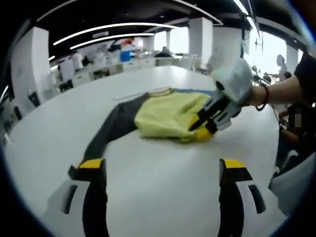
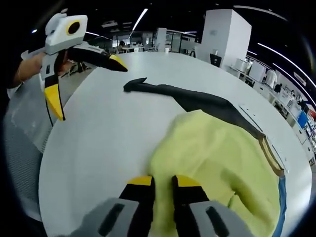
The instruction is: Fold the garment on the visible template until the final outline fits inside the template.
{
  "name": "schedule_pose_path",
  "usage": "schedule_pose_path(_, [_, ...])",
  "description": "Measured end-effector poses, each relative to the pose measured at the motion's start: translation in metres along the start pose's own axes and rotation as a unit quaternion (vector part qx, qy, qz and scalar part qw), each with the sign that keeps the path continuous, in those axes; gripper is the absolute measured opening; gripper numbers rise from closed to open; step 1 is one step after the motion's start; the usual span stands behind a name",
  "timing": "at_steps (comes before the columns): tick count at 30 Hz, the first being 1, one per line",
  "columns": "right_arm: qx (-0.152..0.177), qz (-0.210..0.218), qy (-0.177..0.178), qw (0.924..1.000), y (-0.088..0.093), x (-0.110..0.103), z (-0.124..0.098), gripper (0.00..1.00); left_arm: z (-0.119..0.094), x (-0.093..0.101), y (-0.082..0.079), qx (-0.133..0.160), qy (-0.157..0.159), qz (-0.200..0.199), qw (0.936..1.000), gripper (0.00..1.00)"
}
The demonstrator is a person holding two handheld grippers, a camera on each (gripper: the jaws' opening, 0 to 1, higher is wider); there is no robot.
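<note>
On the white surface [image 1: 148, 173] lies the garment [image 1: 168, 116], a yellow body with a dark grey sleeve [image 1: 108, 131] running out flat towards the left tongs [image 1: 163, 170]. The yellow part is bunched and partly folded over itself. A thin strip of the blue template [image 1: 190, 91] peeks out at its far edge; in the right gripper view the same blue edge [image 2: 281, 207] runs along the garment's [image 2: 217, 168] side, next to the collar [image 2: 271, 153].

The left tongs stand wide, with bare surface between the yellow-tipped jaws and the sleeve's end just ahead of the left jaw. In the right gripper view they [image 2: 81, 81] hang above the surface, well apart from the sleeve [image 2: 182, 98], jaws spread.

The right tongs [image 2: 160, 185] are narrow, jaws nearly together and pinching the garment's yellow hem. In the left gripper view they [image 1: 202, 126] bite the near right corner of the yellow cloth, with a hand [image 1: 252, 94] wearing a wrist bracelet [image 1: 265, 96] behind them.

People and white pillars stand in the far background.
</note>
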State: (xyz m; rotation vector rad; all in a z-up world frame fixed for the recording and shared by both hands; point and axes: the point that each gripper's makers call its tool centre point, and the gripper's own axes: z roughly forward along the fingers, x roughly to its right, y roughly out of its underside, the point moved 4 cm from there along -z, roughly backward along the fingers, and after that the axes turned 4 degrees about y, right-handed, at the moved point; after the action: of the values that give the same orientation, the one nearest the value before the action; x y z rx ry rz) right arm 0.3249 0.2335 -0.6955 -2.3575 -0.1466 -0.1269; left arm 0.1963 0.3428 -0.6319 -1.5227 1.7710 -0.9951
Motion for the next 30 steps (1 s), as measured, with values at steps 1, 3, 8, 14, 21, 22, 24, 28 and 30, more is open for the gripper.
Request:
schedule_pose_path(1, [0.003,0.007,0.000,1.0000,-0.002,0.002,-0.001,0.01,0.000,0.000,0.000,0.000,0.000,0.000,1.0000,0.90])
schedule_pose_path(3, [0.004,0.019,-0.003,0.9998,-0.005,0.005,-0.006,0.00,0.000,0.000,0.001,-0.003,0.003,0.002,1.0000,0.91])
schedule_pose_path(8, [0.013,0.026,-0.001,0.9996,-0.013,0.013,-0.017,0.00,0.002,0.001,0.003,-0.008,0.008,0.008,0.9999,0.90])
schedule_pose_path(14, [0.029,0.030,0.009,0.9991,-0.023,0.028,-0.029,0.00,0.006,0.005,0.003,-0.015,0.018,0.021,0.9995,0.90])
schedule_pose_path(21, [0.053,0.064,0.032,0.9960,-0.034,0.057,-0.040,0.00,0.012,0.007,-0.002,-0.008,0.025,0.019,0.9995,0.88])
schedule_pose_path(22, [0.055,0.071,0.033,0.9954,-0.034,0.060,-0.041,0.00,0.013,0.008,-0.002,-0.008,0.026,0.020,0.9994,0.88])
schedule_pose_path(24, [0.060,0.079,0.039,0.9943,-0.036,0.069,-0.043,0.00,0.015,0.008,-0.003,-0.008,0.029,0.021,0.9993,0.88])
schedule_pose_path(28, [0.071,0.098,0.046,0.9916,-0.039,0.084,-0.047,0.00,0.019,0.009,-0.003,-0.011,0.035,0.026,0.9990,0.87])
schedule_pose_path(30, [0.074,0.106,0.048,0.9905,-0.041,0.090,-0.048,0.00,0.021,0.009,-0.004,-0.010,0.037,0.028,0.9989,0.86])
